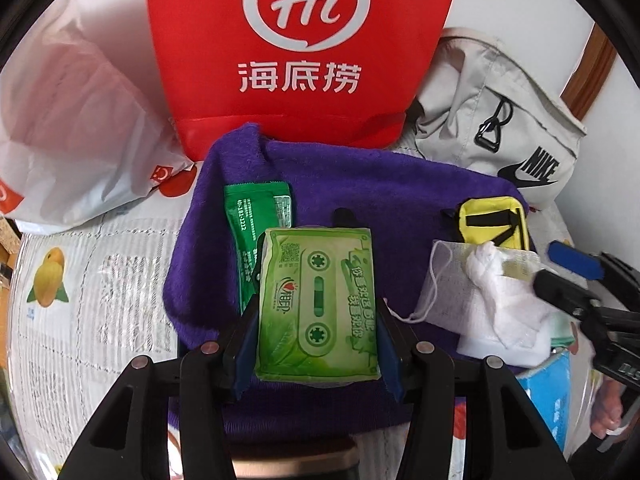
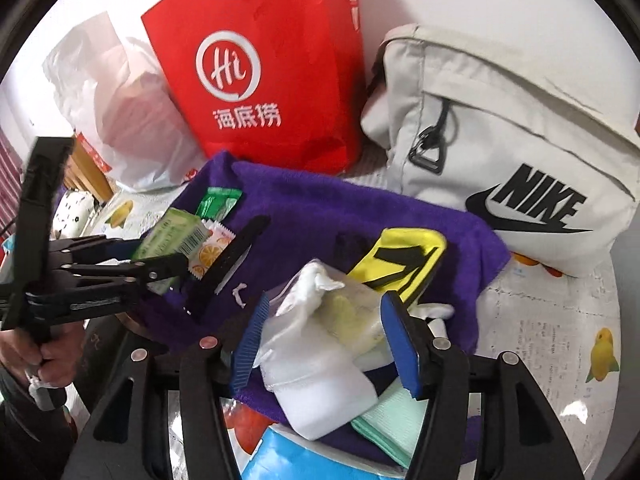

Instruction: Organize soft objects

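Your left gripper is clamping the green tissue pack over the purple towel, with the red bag crowding 12 o'clock. Your right gripper's fingers are standing apart around the white bundle; the yellow pouch is lying at 1 o'clock, the Nike bag walling the towel's far edge.

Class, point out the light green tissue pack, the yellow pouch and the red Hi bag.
Light green tissue pack [image 1: 318,304], left wrist view: cassette print on its front.
Yellow pouch [image 2: 404,258], right wrist view: black strap.
Red Hi bag [image 1: 306,4], left wrist view: white logo.
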`<control>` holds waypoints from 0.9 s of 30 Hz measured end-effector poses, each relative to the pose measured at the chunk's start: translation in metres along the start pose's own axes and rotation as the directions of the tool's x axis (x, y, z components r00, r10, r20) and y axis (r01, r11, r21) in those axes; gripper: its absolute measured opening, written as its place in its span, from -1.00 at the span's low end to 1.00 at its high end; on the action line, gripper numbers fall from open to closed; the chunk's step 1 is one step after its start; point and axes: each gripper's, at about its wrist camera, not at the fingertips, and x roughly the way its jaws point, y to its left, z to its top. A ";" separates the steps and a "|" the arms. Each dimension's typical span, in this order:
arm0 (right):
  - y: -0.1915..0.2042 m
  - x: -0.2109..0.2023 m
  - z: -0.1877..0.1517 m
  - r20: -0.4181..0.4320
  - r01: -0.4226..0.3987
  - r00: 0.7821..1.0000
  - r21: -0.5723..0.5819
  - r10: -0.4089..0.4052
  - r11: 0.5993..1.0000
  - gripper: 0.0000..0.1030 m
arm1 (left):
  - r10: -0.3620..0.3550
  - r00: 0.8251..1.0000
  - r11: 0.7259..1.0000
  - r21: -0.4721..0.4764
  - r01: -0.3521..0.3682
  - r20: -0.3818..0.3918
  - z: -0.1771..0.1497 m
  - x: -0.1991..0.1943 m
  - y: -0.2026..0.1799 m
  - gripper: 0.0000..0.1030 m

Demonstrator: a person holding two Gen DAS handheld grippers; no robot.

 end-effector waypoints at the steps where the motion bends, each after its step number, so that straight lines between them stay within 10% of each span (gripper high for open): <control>1: -0.001 -0.001 0.001 0.004 0.000 1.000 0.003 0.000 1.000 0.13 | 0.004 1.000 1.000 0.000 -0.004 -0.006 0.001 0.003 0.000 -0.03; 11: -0.013 -0.005 0.001 0.013 -0.002 1.000 0.038 0.002 0.999 0.13 | 0.030 0.999 0.999 -0.026 -0.031 -0.042 0.006 0.023 0.007 0.00; 18: -0.005 -0.001 0.000 0.003 0.002 1.000 0.016 -0.002 1.000 0.13 | 0.025 0.999 0.998 -0.049 -0.026 -0.024 0.013 0.020 0.007 0.51; 27: 0.006 -0.001 -0.003 -0.017 0.053 0.998 -0.001 -0.053 0.999 0.14 | 0.035 0.999 0.999 -0.030 -0.035 -0.007 0.007 -0.006 0.003 0.66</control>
